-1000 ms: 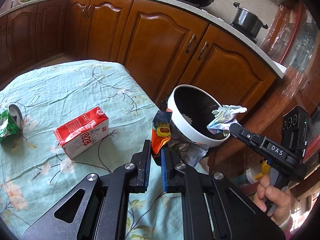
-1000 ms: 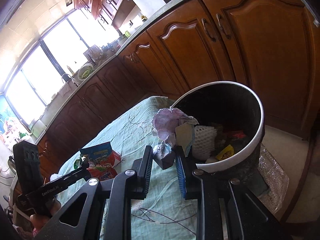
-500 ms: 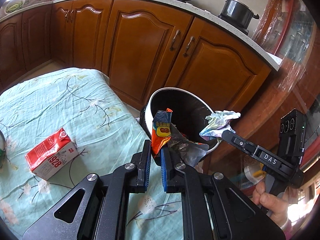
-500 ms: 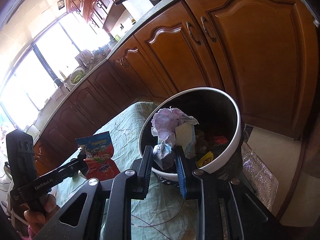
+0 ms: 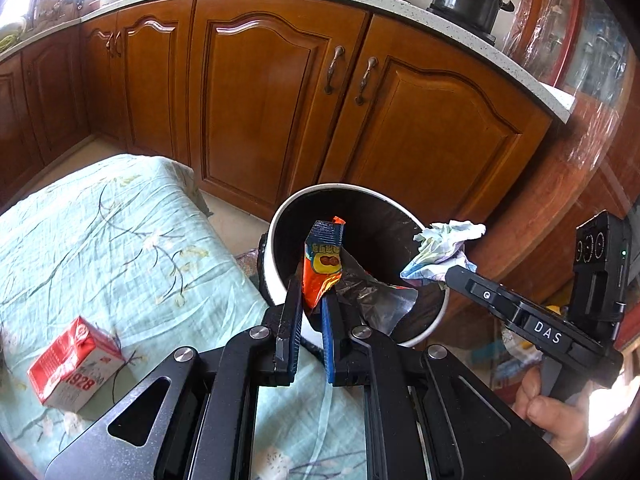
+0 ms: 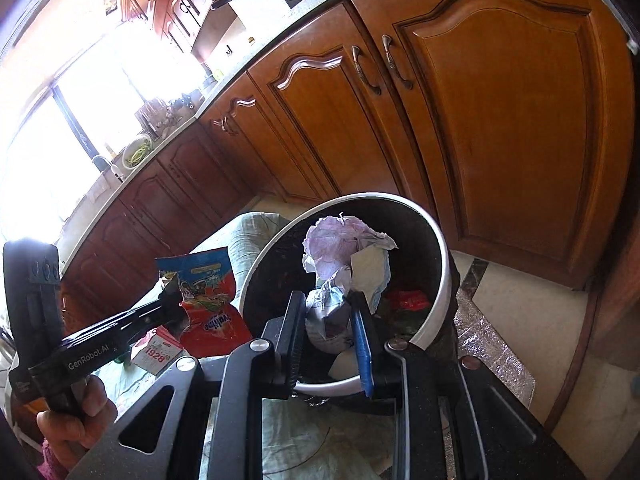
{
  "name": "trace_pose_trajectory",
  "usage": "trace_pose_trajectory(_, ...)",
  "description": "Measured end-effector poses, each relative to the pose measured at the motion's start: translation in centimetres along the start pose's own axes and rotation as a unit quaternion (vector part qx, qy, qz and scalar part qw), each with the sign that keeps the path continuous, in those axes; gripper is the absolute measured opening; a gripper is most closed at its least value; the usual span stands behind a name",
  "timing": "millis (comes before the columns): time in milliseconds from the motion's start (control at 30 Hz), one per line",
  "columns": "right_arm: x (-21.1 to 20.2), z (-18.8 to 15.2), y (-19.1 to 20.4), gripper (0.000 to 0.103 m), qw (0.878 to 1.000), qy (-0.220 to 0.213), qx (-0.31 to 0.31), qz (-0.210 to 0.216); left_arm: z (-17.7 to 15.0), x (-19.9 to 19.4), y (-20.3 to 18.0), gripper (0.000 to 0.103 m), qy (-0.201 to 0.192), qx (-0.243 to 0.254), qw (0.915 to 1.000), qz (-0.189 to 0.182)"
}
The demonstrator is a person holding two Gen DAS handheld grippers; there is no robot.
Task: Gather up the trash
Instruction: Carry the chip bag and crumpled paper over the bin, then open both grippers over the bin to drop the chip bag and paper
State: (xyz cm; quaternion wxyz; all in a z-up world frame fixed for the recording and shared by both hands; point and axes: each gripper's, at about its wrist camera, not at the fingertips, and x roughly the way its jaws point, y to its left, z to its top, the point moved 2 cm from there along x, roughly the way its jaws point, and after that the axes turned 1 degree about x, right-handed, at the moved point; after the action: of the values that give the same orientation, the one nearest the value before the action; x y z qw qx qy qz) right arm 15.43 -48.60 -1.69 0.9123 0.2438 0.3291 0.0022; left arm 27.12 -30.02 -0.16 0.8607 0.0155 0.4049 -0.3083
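Both hand-held grippers are converging on the white-rimmed trash bin point(image 5: 280, 240) beyond the counter's point(image 5: 120, 240) edge — the left hand-held gripper point(image 5: 310, 300) pinching a snack wrapper point(image 5: 322, 264), the right hand-held gripper point(image 6: 326, 312) clamping crumpled paper point(image 6: 340, 248) — seemingly for dropping.

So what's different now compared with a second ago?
Both hands carried their trash toward the bin: the left gripper brought its snack wrapper over the rim, and the right gripper its crumpled paper. Neither let go. The red carton stayed on the table.
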Motion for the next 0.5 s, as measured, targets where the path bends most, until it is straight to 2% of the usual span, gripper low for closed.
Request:
trace_pose_trajectory(333,1.4,0.5,-0.6,0.024,0.999,0.022,-0.008,-0.023,0.9,2.9,-1.3,0.008,0.024,0.018,0.9995,0.009)
trace_pose_trajectory(500,2.3,1.1,-0.5,0.029,0.999,0.032,-0.018,-0.033,0.8,3.7,-1.7,0.009,0.035,0.026,0.9990,0.010)
